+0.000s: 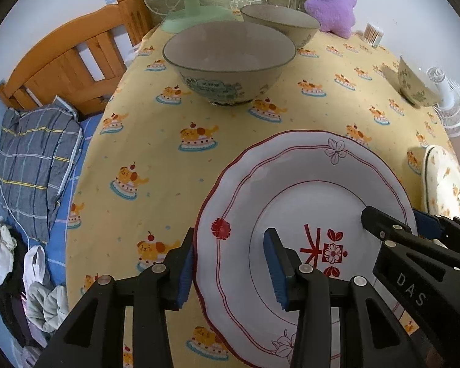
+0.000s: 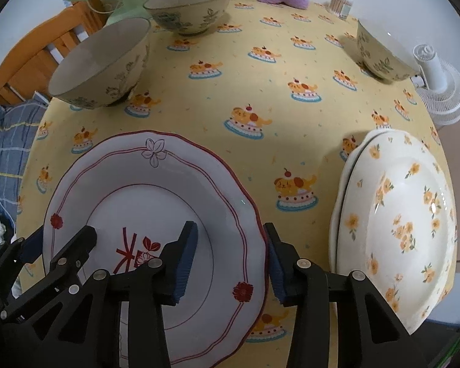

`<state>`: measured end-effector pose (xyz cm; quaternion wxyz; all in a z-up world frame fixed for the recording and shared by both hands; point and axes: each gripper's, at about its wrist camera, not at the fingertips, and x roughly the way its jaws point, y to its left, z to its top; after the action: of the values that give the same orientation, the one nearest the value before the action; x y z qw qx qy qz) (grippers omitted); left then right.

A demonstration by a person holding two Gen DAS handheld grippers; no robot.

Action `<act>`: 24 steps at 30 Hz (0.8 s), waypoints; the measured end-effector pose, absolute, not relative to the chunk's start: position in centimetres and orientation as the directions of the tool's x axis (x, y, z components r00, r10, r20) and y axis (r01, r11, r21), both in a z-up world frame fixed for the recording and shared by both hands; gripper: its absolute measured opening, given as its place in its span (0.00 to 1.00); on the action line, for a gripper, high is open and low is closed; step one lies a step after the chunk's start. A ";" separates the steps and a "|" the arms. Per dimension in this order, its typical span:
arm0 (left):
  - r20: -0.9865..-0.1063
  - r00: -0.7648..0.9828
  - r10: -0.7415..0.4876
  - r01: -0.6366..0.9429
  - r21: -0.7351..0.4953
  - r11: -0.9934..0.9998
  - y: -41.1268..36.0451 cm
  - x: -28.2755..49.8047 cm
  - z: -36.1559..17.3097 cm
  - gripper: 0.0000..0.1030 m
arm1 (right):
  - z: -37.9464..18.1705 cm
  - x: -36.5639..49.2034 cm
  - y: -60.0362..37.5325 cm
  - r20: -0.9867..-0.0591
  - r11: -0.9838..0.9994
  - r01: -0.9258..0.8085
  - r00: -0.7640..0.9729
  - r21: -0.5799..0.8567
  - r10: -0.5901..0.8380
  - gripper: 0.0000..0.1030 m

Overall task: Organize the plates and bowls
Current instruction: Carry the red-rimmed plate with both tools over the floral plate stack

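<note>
Left wrist view: looks down on a round table under a yellow tablecloth (image 1: 156,141) printed with cartoon dogs on cakes. Lower right of frame, lying flat on the cloth: white plate with red trim (image 1: 306,184). Left gripper (image 1: 230,236) straddles that plate's left rim, partly open, one blue-padded finger just outside the edge and touching it, the other over the plate's well. Cannot tell whether the pads actually press on the rim.

Right wrist view: right gripper (image 2: 230,227) straddles the opposite, right rim of the same plate, also partly open, outer pad right at the edge, inner finger above the well. Again cannot tell whether the rim is truly pinched.

Elsewhere on the table:
- Large grey-rimmed bowl (image 1: 230,61) in the upper centre of the left wrist view, upright, with a second bowl (image 1: 279,21) just behind it.
- Small leaf-patterned bowl (image 1: 414,82) at the right edge, beside a white fan (image 1: 454,107).
- Stack of floral plates (image 2: 398,214) at the right of the right wrist view, apart from the red-trimmed plate.
- Green fan (image 1: 193,6) and purple plush toy (image 1: 331,0) along the top.
</note>
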<state>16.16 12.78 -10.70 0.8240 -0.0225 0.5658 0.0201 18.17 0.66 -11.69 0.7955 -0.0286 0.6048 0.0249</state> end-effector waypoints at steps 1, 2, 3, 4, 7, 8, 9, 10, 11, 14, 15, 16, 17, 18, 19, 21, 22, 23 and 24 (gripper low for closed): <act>-0.933 0.361 0.001 -0.057 -0.020 0.998 12.8 16.1 -10.4 0.41 | -11.3 18.0 0.7 -0.962 0.997 -0.074 0.272 -0.019 0.002 0.45; -0.932 0.363 -0.003 -0.054 -0.024 0.998 12.8 16.1 -10.2 0.41 | -10.9 17.9 0.7 -0.961 0.997 -0.072 0.277 -0.023 -0.002 0.45; -0.929 0.370 -0.009 -0.048 -0.029 0.998 12.9 16.1 -9.8 0.40 | -10.5 17.8 0.7 -0.959 0.997 -0.069 0.283 -0.027 -0.006 0.45; -0.927 0.375 -0.013 -0.043 -0.032 0.999 12.9 16.0 -9.5 0.40 | -10.1 17.7 0.6 -0.957 0.997 -0.065 0.290 -0.029 -0.009 0.45; -0.920 0.390 -0.032 -0.024 -0.044 0.999 12.8 16.0 -8.5 0.40 | -8.7 17.4 0.5 -0.950 0.998 -0.049 0.312 -0.040 -0.022 0.45; -0.916 0.398 -0.039 -0.014 -0.049 0.999 12.8 16.0 -8.1 0.41 | -8.4 17.2 0.5 -0.947 0.998 -0.043 0.320 -0.044 -0.028 0.45; -0.913 0.405 -0.045 -0.005 -0.052 0.999 12.8 16.0 -7.8 0.41 | -7.8 17.0 0.5 -0.943 0.998 -0.036 0.331 -0.049 -0.035 0.45; -0.911 0.410 -0.048 0.000 -0.053 0.999 12.7 16.0 -7.6 0.41 | -7.5 16.9 0.3 -0.941 0.998 -0.030 0.337 -0.050 -0.038 0.45; -0.908 0.416 -0.051 0.009 -0.052 0.999 12.6 16.0 -7.3 0.41 | -7.2 16.7 0.3 -0.939 0.998 -0.023 0.342 -0.052 -0.041 0.45; -0.903 0.424 -0.068 0.030 -0.061 0.998 12.4 15.7 -6.7 0.41 | -6.4 16.2 0.0 -0.934 0.998 -0.001 0.354 -0.057 -0.053 0.45; -0.902 0.425 -0.071 0.034 -0.062 0.997 12.4 15.6 -6.7 0.41 | -6.2 15.9 0.0 -0.932 0.998 0.005 0.358 -0.059 -0.057 0.45; -0.901 0.429 -0.073 0.042 -0.060 0.997 12.2 15.5 -6.5 0.41 | -6.0 15.8 -0.2 -0.931 0.998 0.009 0.360 -0.059 -0.058 0.45; -0.899 0.431 -0.072 0.048 -0.057 0.997 12.1 15.5 -6.3 0.40 | -5.9 15.7 -0.3 -0.931 0.998 0.013 0.362 -0.057 -0.058 0.45; -0.898 0.434 -0.072 0.053 -0.054 0.997 11.9 15.5 -6.1 0.40 | -5.7 15.5 -0.5 -0.930 0.998 0.016 0.364 -0.053 -0.056 0.45; -0.896 0.438 -0.071 0.057 -0.051 0.997 11.6 15.4 -6.0 0.40 | -5.7 15.4 -0.7 -0.929 0.999 0.019 0.365 -0.050 -0.054 0.45; -0.893 0.444 -0.068 0.064 -0.044 0.997 11.1 15.3 -5.8 0.40 | -5.4 15.3 -1.2 -0.927 0.999 0.023 0.373 -0.044 -0.049 0.45; -0.892 0.447 -0.067 0.065 -0.042 0.997 10.9 15.3 -5.7 0.40 | -5.3 15.3 -1.5 -0.925 0.999 0.023 0.377 -0.041 -0.046 0.45; -0.891 0.450 -0.066 0.067 -0.040 0.997 10.6 15.4 -5.6 0.40 | -5.3 15.2 -1.8 -0.923 0.999 0.023 0.381 -0.038 -0.044 0.45; -0.889 0.453 -0.063 0.067 -0.036 0.997 10.2 15.4 -5.6 0.40 | -5.2 15.2 -2.3 -0.922 0.999 0.020 0.386 -0.033 -0.039 0.45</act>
<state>15.38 10.21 -5.58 0.8524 0.0021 0.5215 -0.0381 15.18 -2.28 -5.24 0.8325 -0.0084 0.5537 -0.0175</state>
